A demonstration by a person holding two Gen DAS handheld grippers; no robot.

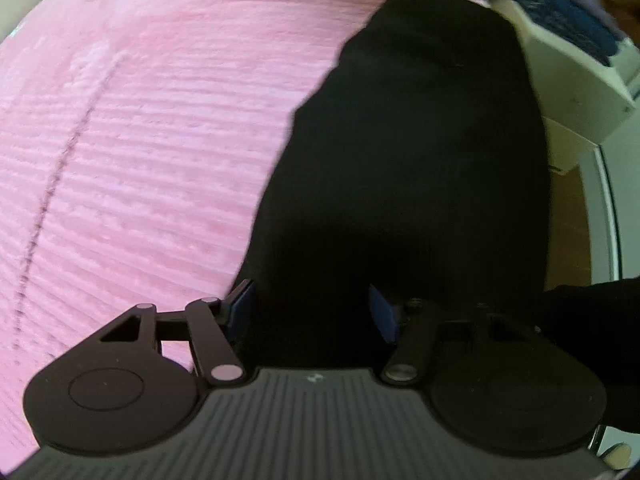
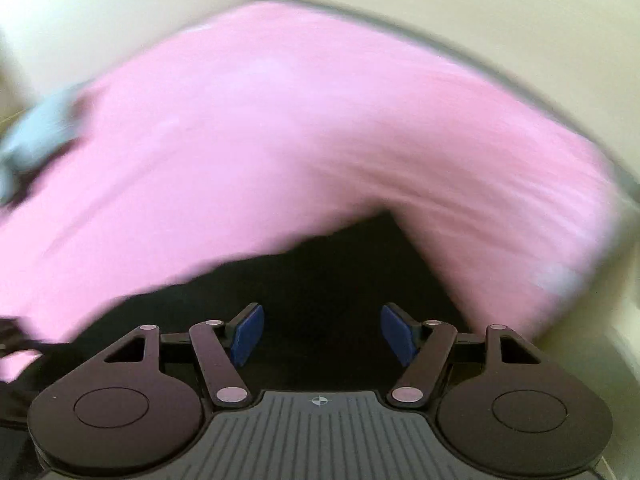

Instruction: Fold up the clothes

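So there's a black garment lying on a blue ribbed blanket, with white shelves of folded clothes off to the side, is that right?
Not quite: the ribbed blanket under the black garment is pink, not blue, as the left wrist view shows. The white shelves of folded clothes are off to the side.

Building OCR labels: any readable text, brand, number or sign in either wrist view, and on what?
No readable text in either view.
Left gripper: small pale mark on its body, too blurred to read.
Right gripper: small crosshair symbol on its body, no letters.
Black garment, pink cover: no print visible.
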